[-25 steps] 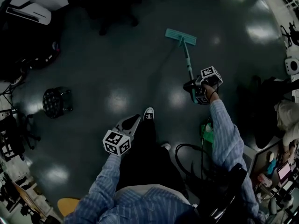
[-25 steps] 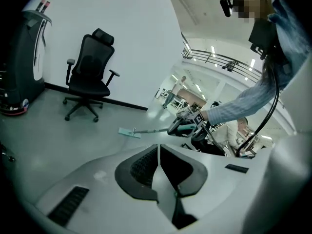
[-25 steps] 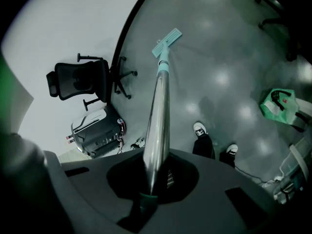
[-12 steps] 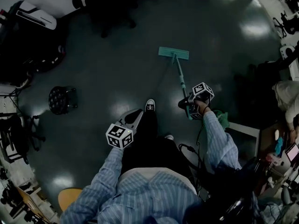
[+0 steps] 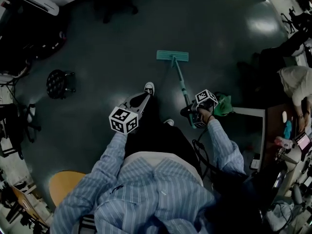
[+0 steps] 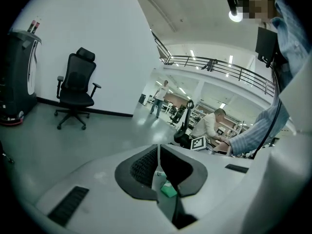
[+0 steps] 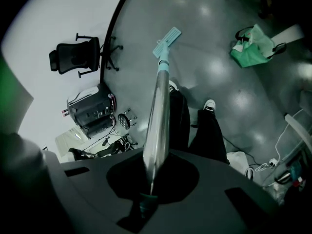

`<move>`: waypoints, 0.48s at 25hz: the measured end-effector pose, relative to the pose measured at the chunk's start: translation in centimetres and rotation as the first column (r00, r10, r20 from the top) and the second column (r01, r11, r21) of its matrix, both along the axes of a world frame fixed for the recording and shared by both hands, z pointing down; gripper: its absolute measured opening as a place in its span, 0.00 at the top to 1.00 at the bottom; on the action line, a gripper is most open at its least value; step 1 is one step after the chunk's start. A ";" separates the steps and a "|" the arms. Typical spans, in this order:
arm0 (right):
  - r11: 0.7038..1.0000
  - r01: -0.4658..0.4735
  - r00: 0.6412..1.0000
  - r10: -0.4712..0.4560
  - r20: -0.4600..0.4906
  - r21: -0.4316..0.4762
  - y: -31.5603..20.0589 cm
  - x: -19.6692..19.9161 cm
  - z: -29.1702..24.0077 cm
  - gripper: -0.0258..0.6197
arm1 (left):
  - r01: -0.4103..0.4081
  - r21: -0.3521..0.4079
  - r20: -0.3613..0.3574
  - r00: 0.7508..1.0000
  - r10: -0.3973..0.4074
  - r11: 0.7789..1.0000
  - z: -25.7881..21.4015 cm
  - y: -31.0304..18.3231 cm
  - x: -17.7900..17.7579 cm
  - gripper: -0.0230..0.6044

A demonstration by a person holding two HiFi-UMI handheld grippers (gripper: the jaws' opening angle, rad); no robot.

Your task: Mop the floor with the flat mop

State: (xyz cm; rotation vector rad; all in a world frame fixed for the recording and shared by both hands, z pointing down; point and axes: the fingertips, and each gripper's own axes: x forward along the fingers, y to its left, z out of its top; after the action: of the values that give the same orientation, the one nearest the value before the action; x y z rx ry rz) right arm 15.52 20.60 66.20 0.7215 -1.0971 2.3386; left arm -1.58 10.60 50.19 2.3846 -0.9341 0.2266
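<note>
Teal in colour, the flat mop head point(image 5: 172, 56) is laid flat on the grey floor point(image 5: 112, 57), with its long edge across the line of travel. From the middle of the mop head, the handle point(image 5: 181, 84) is run back and upward towards the person.

The right claw point(image 5: 191, 115) is clamped on the upper end of the handle, well back from the mop head. In the right gripper view, the metal tube is seen gripped between both jaws and leading straight down to the pad. The left claw point(image 5: 141, 99) is carried to the left of the mop head and nearer the person. Its jaws are brought together with only a thin slit between them, and nothing is held in it.

One shoe point(image 5: 149, 87) is placed just behind and to the left of the mop head. A green bag point(image 5: 223, 105) is set on the floor behind and to the right of it.

Progress is judged as under way: the mop is gripped and the pad is in contact with the floor. No wet track can be told apart from the lamp reflections, so the area already covered cannot be stated. The open floor beyond and to the left of the mop head is taken as left to do.
</note>
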 end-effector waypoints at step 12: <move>0.993 0.109 0.994 -0.109 0.002 -0.049 17.6 4.2 -2.7 0.93 | -0.087 0.053 0.020 0.996 0.086 0.995 -1.9 8.2 1.7 0.94</move>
State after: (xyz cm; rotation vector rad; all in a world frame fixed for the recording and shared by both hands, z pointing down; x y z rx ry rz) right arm 19.72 38.21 63.46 0.6279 -1.0479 2.2652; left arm 0.16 18.75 48.30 2.4786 -0.8564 0.2592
